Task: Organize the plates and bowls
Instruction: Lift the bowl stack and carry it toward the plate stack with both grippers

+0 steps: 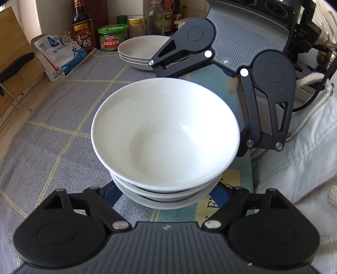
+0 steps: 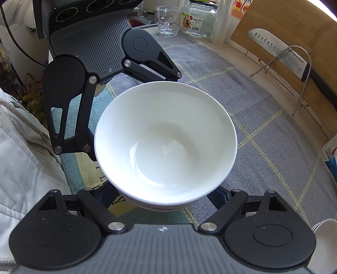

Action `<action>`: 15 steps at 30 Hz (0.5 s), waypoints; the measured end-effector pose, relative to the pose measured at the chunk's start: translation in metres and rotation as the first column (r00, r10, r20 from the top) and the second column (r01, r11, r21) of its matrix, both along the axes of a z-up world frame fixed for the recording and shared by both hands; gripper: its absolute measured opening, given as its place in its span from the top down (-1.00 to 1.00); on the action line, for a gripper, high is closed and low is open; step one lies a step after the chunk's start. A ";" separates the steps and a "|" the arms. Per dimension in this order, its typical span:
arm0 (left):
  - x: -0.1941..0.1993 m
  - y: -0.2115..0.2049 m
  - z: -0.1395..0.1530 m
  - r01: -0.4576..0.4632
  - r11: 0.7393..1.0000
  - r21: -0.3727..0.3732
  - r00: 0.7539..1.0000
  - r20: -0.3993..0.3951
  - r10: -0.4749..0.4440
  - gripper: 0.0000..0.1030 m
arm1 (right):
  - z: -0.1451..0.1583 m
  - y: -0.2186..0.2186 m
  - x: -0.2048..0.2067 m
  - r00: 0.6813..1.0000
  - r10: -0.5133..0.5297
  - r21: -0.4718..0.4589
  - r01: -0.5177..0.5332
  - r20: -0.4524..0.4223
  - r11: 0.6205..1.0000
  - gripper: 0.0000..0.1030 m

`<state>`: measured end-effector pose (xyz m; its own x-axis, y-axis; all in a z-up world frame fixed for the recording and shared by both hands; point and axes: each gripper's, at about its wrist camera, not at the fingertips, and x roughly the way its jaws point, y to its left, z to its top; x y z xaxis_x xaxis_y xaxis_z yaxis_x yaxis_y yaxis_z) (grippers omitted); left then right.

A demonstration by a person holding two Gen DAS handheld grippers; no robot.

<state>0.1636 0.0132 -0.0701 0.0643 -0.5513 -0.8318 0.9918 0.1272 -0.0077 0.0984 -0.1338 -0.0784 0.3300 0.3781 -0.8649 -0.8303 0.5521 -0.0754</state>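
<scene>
A stack of white bowls stands on the grey checked cloth; it also fills the right wrist view. My left gripper has its blue fingers spread wide around the near side of the stack's lower bowls. My right gripper does the same from the opposite side; its fingertips are hidden under the bowls. Each gripper's body shows in the other's view. Whether the fingers press the bowls I cannot tell. A stack of shallow white plates sits at the back.
Sauce bottles and jars and a salt bag line the back. A cutting board with a knife on a wire rack stands at the side. A glass and a jar stand behind. A white jacket lies beside the cloth.
</scene>
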 end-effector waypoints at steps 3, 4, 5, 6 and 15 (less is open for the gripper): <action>0.000 -0.001 0.000 -0.013 1.000 0.005 1.000 -0.008 0.013 -0.67 | 0.001 -0.002 -0.001 1.000 0.010 0.006 -0.010 0.000 1.000 -0.79; -0.001 -0.002 0.000 -0.017 1.000 0.007 1.000 -0.008 0.017 -0.67 | 0.001 -0.003 -0.001 1.000 0.013 0.007 -0.013 0.001 1.000 -0.78; -0.002 -0.002 0.001 -0.021 1.000 0.008 1.000 -0.006 0.021 -0.67 | 0.002 -0.004 -0.002 1.000 0.017 0.007 -0.017 0.002 1.000 -0.78; -0.003 -0.003 0.001 -0.024 1.000 0.010 1.000 -0.003 0.024 -0.67 | 0.002 -0.005 -0.002 1.000 0.022 0.007 -0.022 0.003 1.000 -0.78; -0.007 -0.010 0.002 -0.070 0.998 0.007 0.998 -0.003 0.070 -0.67 | 0.003 -0.015 0.000 0.998 0.065 0.008 -0.065 -0.001 0.998 -0.78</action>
